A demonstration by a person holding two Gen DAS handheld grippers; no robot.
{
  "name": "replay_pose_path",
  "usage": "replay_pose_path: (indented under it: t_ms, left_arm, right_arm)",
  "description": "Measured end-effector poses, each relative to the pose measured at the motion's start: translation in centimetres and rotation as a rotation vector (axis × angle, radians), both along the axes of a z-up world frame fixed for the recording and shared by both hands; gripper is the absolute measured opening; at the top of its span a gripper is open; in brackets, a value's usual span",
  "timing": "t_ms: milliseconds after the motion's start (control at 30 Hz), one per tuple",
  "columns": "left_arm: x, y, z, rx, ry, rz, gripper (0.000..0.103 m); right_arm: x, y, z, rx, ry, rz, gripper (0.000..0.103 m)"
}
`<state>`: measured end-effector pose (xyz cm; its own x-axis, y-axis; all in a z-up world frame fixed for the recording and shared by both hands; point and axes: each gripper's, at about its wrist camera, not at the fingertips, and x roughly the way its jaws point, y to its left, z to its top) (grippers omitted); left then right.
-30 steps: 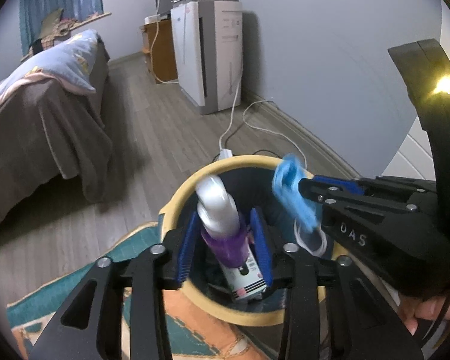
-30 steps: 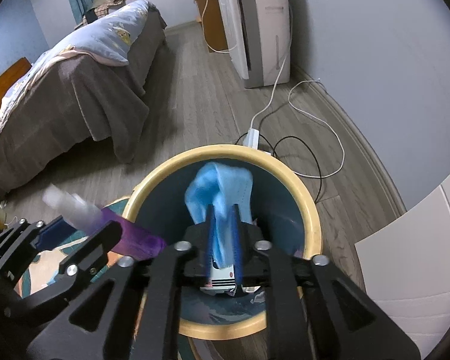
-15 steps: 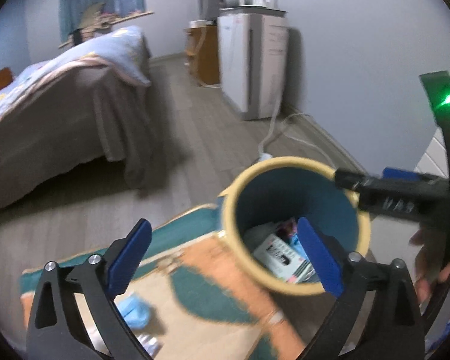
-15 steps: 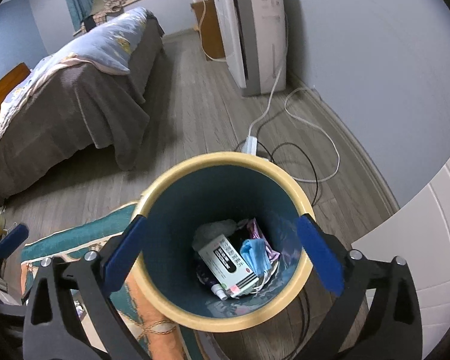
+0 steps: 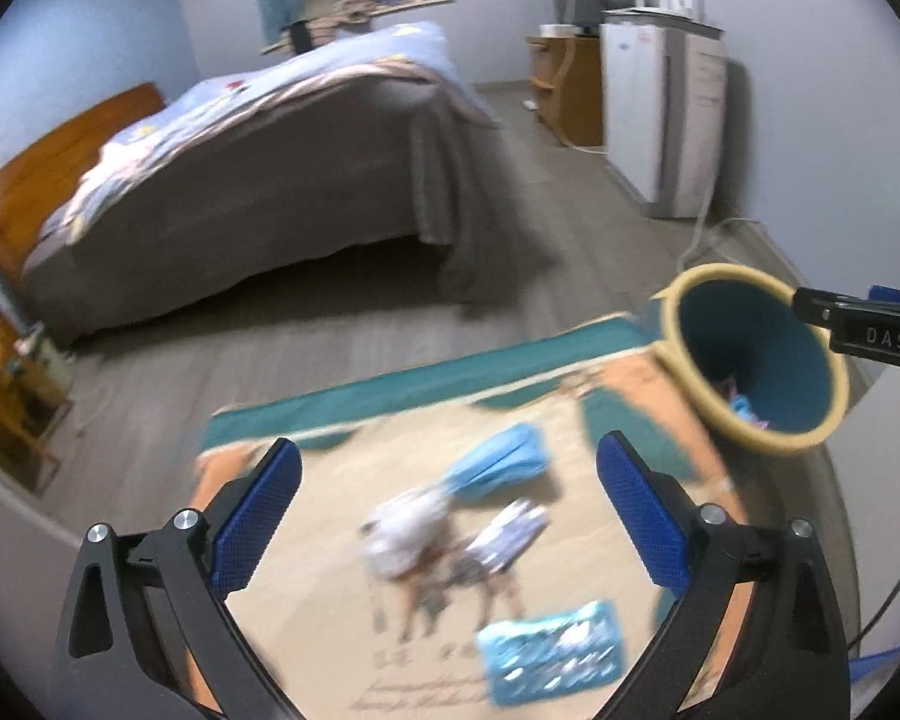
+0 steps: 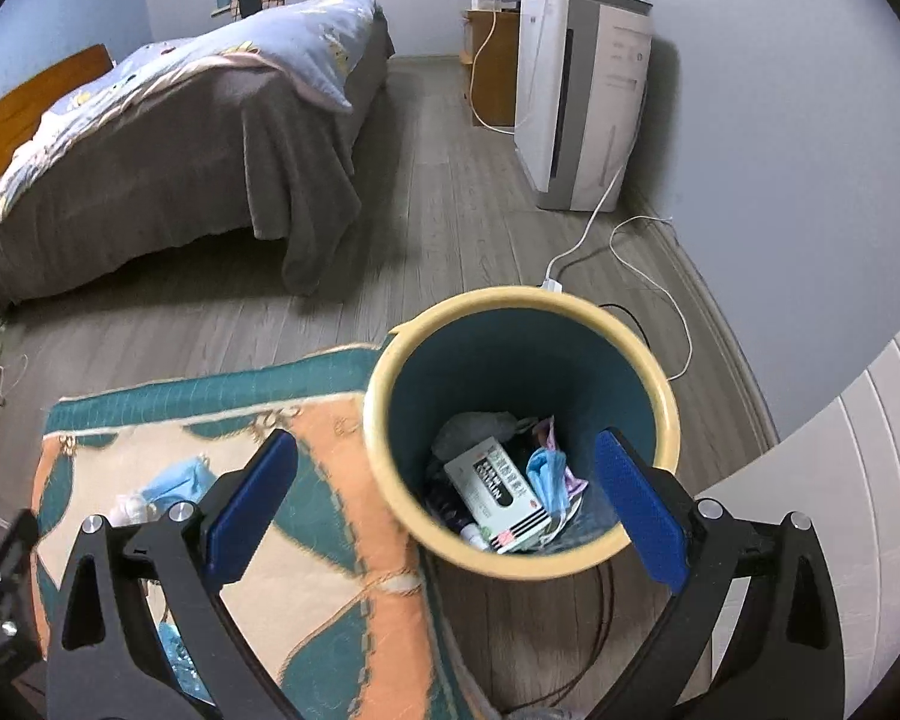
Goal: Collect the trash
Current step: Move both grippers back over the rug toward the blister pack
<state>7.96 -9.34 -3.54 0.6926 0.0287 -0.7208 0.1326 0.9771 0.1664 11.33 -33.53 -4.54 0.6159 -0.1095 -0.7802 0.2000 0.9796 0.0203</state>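
The teal bin with a yellow rim stands on the floor by the rug; it also shows in the left wrist view. Inside lie a white box, a blue mask and other trash. My right gripper is open and empty above the bin's near edge. My left gripper is open and empty above the rug, over a blue mask, a white crumpled piece, a silvery wrapper and a blue packet.
A patterned rug lies left of the bin. A bed stands behind. A white appliance stands by the wall, with cables on the floor. A wooden side table is at far left.
Both grippers opened and dropped the purple bottle and blue mask into the bin. My left gripper then swung left over the rug's trash. The right gripper drew back slightly.
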Motion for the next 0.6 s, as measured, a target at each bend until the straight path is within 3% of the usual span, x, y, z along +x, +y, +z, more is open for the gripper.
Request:
replay_pose_path:
  t_ms: [233, 467, 600]
  left_arm:
    - [-2.8, 6.0, -1.1, -0.06, 0.04, 0.067, 0.098]
    - [-4.3, 10.6, -2.6, -0.069, -0.034, 0.106, 0.098]
    - [-4.0, 11.7, -3.7, -0.073, -0.004, 0.108, 0.098]
  right_arm:
    - [-1.7, 5.9, -1.3, -0.062, 0.047, 0.085, 0.097]
    - [-3.1, 9.5, -2.6, -0.109, 0.08, 0.142, 0.097]
    - [-4.0, 10.8, -3.6, -0.094, 0.088, 0.143, 0.097]
